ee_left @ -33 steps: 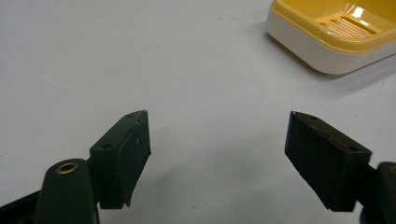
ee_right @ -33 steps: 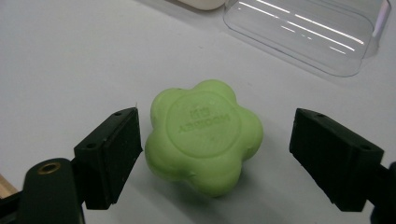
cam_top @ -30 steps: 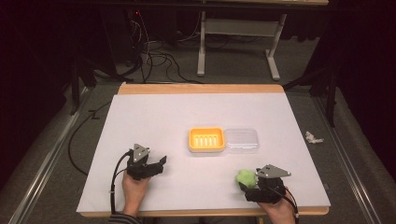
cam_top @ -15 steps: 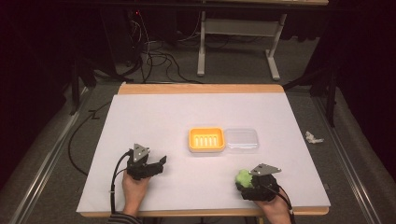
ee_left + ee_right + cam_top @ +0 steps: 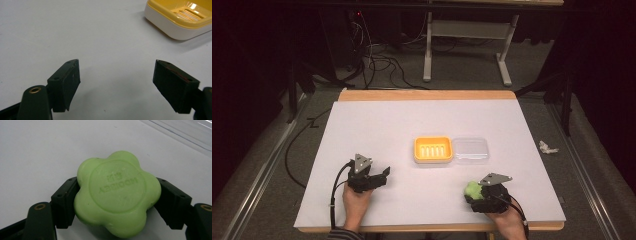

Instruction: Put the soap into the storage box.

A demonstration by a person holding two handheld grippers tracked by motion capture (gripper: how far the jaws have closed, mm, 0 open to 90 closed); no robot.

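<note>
Nearby, yellow soap dish (image 5: 433, 150), clear lid (image 5: 470, 149).

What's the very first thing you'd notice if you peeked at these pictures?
The bright green flower-shaped soap, squeezed between the black jaws of the right gripper near the front edge of the white table; those jaws have just been closing on it. Next comes the yellow soap dish in the middle of the table, with its clear lid lying right beside it.
</note>
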